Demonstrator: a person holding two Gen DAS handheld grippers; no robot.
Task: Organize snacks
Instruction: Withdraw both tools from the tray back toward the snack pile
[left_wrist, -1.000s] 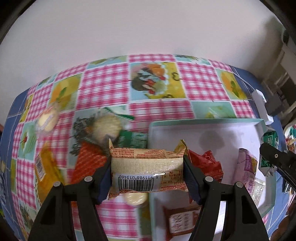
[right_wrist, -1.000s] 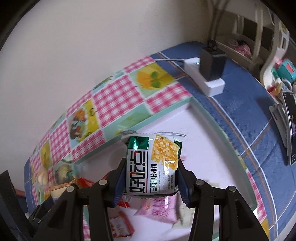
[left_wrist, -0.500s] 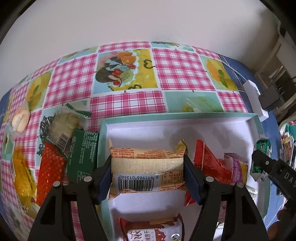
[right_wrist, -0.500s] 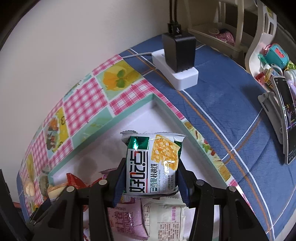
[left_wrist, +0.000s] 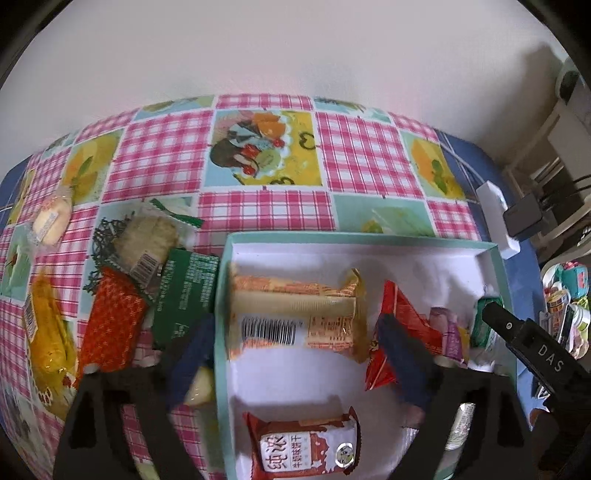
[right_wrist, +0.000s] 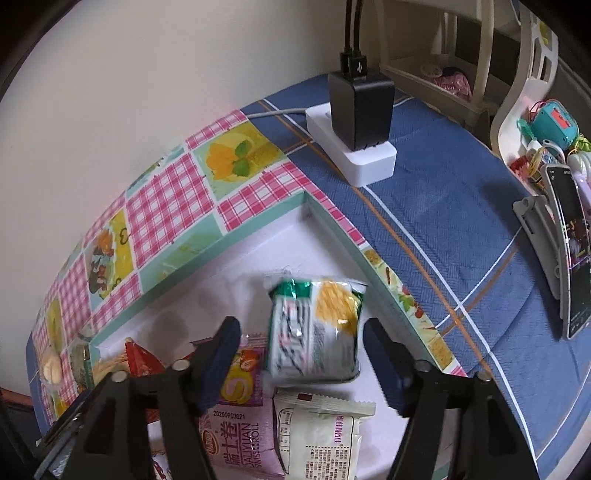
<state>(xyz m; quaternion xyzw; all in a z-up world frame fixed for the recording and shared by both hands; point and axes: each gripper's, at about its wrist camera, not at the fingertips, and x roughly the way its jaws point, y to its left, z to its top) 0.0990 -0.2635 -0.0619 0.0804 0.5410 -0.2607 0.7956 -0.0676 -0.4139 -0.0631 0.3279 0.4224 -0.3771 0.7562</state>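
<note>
Glossy crinkled foil packets (left_wrist: 295, 314) (rectangular) in a cardboard box (left_wrist: 362, 238).

We can't read the green-and-yellow packet (right_wrist: 316, 328) in the right view: print is motion-smeared. The pink roll packet (right_wrist: 240, 424) and the white packet (right_wrist: 325, 439) run off the bottom edge. In the left view the brown biscuit packet (left_wrist: 303, 443) is cut by the bottom edge, and the pale round item (left_wrist: 199, 384) is mostly hidden behind a blurred gripper finger (left_wrist: 188, 354). Items on the far-right shelf (left_wrist: 565, 314) are too small to identify.
</note>
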